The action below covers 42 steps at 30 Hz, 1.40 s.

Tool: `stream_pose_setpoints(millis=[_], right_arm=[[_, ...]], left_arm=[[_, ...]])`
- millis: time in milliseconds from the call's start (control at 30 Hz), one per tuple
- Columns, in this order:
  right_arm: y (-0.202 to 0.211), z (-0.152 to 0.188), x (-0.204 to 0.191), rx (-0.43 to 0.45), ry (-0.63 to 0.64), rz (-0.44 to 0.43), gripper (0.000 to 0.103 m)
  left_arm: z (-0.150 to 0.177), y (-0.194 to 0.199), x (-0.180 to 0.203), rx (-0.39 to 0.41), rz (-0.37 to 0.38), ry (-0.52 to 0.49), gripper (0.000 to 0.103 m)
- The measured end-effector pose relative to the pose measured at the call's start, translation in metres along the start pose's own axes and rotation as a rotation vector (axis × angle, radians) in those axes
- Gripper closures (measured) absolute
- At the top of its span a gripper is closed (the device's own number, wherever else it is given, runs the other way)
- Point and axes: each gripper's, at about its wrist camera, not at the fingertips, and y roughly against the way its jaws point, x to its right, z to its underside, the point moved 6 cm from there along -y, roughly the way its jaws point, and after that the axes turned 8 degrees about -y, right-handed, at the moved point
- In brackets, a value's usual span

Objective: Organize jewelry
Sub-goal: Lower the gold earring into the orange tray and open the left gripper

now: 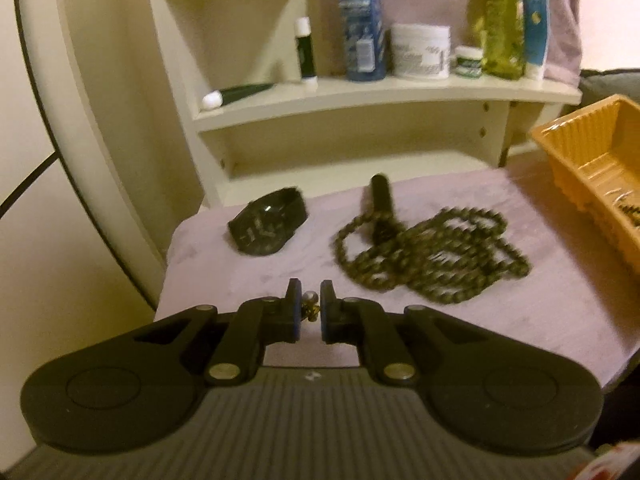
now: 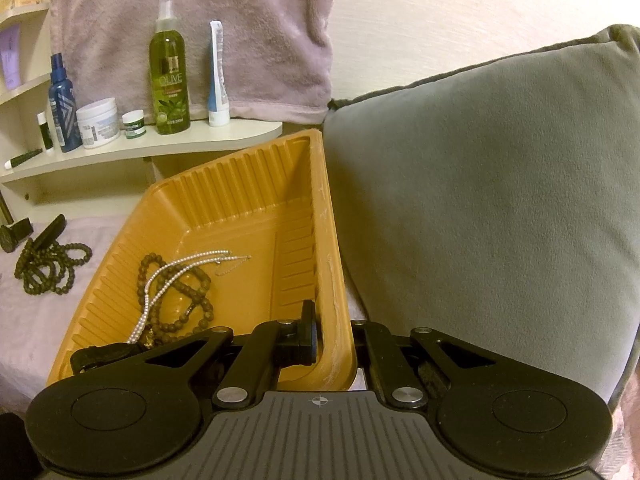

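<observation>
You have two grippers, left [image 1: 310,312] and right [image 2: 332,338]; one orange tray [image 2: 240,184]; one grey cushion [image 2: 480,184]; one hanging towel [image 2: 240,40]. On the cloth you have one dark bead string [image 1: 432,260] and one black watch [image 1: 268,222]; in the tray, one brown bead string [image 2: 180,304] and one pearl strand [image 2: 168,280]. On the shelf [image 2: 180,144] stand six containers; one more lies flat.

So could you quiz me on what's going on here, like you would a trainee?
1. True or false: the tray is empty.
2. What does the right gripper clamp? A) tray wall B) cushion C) bottle
3. What does the left gripper pinch?

Key: 1. False: a brown bead strand and a pearl strand lie inside. 2. A. 3. A small jewelry piece, too small to identify; the bead necklace and watch lie on the cloth beyond.
</observation>
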Motion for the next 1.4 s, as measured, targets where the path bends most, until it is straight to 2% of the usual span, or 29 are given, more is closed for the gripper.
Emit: stream_pose_setpoints(millis=[267, 433, 633, 1000, 1167, 1400], right_arm=[[0.003, -0.001, -0.001, 0.006, -0.003, -0.007, 0.099], [0.005, -0.001, -0.001, 0.01, -0.008, -0.01, 0.099], [0.007, 0.0, -0.001, 0.011, -0.012, -0.017, 0.099], [0.008, 0.0, 0.0, 0.009, -0.023, -0.026, 0.099], [0.007, 0.0, 0.001, 0.008, -0.03, -0.029, 0.099], [0.006, 0.001, 0.002, 0.006, -0.034, -0.031, 0.099]], left_arm=[[-0.024, 0.012, 0.022, 0.043, 0.049, -0.019, 0.095], [-0.041, 0.021, 0.046, 0.07, 0.11, -0.035, 0.095], [-0.063, 0.038, 0.095, 0.109, 0.235, -0.06, 0.095], [-0.086, 0.059, 0.198, 0.166, 0.435, -0.188, 0.095], [-0.089, 0.059, 0.223, 0.176, 0.47, -0.221, 0.095], [-0.09, 0.053, 0.236, 0.165, 0.487, -0.251, 0.093]])
